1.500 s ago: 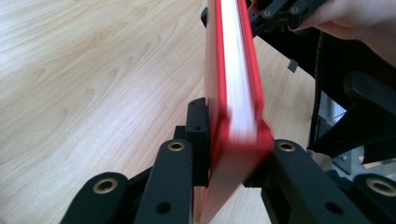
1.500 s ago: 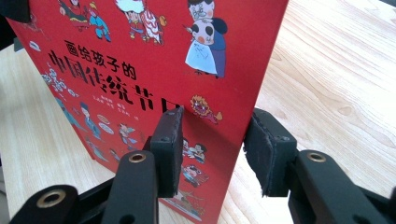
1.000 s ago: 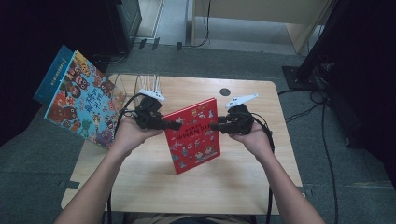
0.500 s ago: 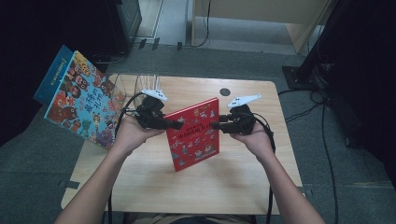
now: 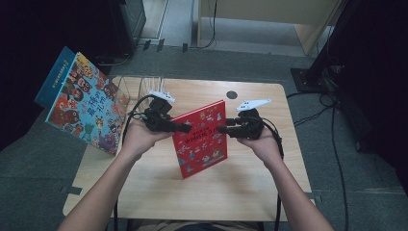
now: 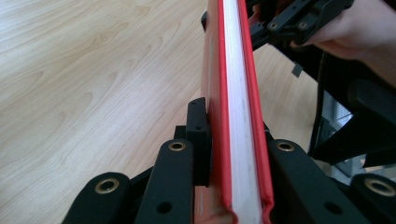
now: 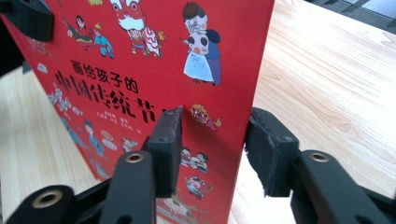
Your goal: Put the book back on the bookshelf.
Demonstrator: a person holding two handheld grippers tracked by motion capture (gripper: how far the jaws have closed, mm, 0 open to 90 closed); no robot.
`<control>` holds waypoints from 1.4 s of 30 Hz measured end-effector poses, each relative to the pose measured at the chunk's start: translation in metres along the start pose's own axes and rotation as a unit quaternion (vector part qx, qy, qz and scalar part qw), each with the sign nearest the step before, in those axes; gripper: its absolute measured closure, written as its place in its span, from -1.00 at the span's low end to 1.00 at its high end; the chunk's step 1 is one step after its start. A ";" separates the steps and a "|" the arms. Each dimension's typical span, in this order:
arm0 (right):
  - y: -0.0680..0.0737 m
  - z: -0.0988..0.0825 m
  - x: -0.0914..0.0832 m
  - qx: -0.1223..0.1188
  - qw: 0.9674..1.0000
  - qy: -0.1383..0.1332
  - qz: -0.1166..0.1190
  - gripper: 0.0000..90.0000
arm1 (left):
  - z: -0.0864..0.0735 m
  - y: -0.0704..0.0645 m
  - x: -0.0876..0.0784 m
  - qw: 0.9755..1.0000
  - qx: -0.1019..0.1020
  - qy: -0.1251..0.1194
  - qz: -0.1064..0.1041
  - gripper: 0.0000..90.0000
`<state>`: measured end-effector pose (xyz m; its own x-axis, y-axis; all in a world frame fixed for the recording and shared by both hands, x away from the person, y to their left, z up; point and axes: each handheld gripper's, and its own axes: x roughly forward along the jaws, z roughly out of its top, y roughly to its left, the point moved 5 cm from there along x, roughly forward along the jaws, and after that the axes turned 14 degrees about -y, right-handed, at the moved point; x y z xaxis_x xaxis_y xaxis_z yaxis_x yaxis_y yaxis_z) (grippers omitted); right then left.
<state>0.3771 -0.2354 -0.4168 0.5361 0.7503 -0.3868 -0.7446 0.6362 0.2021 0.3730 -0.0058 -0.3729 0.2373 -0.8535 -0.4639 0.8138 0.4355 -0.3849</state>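
A red picture book (image 5: 199,139) with cartoon figures on its cover is held tilted above the wooden table (image 5: 269,163). My left gripper (image 5: 185,128) is shut on its left edge; in the left gripper view both pads press the covers around the white page block (image 6: 238,116). My right gripper (image 5: 222,129) stands at the book's right edge. Its jaws have just been opening. In the right gripper view one pad (image 7: 166,135) lies over the cover (image 7: 140,56), and the other pad (image 7: 268,149) stands apart from the book's edge.
A large colourful picture book (image 5: 84,106) leans at the table's left edge beside a clear acrylic stand (image 5: 139,89). A small black disc (image 5: 232,95) sits near the table's far edge. Cables (image 5: 332,120) run over the floor at the right.
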 end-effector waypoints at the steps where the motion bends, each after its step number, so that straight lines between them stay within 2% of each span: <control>1: 0.000 -0.001 0.000 -0.002 1.000 -0.004 -0.001 0.20 | 0.001 0.000 0.000 1.000 -0.008 -0.001 0.000 0.77; 5: -0.001 -0.007 0.000 -0.012 1.000 -0.011 -0.003 0.11 | 0.003 0.004 -0.002 1.000 -0.028 -0.007 0.001 0.77; 10: -0.005 -0.020 -0.001 -0.001 1.000 -0.008 -0.007 0.07 | 0.005 0.007 -0.010 0.999 -0.036 -0.012 0.005 0.77; 16: -0.005 -0.039 -0.002 -0.002 1.000 -0.017 -0.008 0.01 | 0.007 0.008 -0.019 0.999 -0.036 -0.014 0.016 0.77; 22: -0.004 -0.068 0.000 -0.004 1.000 0.000 -0.014 -0.04 | 0.009 0.012 -0.031 0.999 -0.045 -0.012 0.026 0.77; 28: -0.005 -0.089 -0.002 0.005 1.000 0.016 -0.022 -0.05 | 0.010 0.021 -0.049 0.997 -0.058 -0.027 0.032 0.77; 32: -0.008 -0.104 -0.003 0.011 0.998 0.040 -0.037 -0.05 | 0.010 0.024 -0.057 0.997 -0.063 -0.033 0.034 0.77; 35: -0.009 -0.116 -0.001 0.019 0.998 0.052 -0.043 -0.05 | 0.011 0.028 -0.066 0.996 -0.067 -0.047 0.038 0.77; 40: -0.014 -0.128 0.002 0.028 0.996 0.069 -0.052 -0.05 | 0.007 0.035 -0.081 0.994 -0.079 -0.055 0.045 0.77; 42: -0.016 -0.129 0.003 0.031 0.996 0.067 -0.055 -0.05 | 0.005 0.038 -0.085 0.994 -0.082 -0.057 0.047 0.77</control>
<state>0.3394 -0.2665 -0.5376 0.5523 0.6476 -0.5249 -0.6560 0.7262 0.2056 0.3858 0.0821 -0.3440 0.3749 -0.8292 -0.4146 0.6893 0.5484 -0.4734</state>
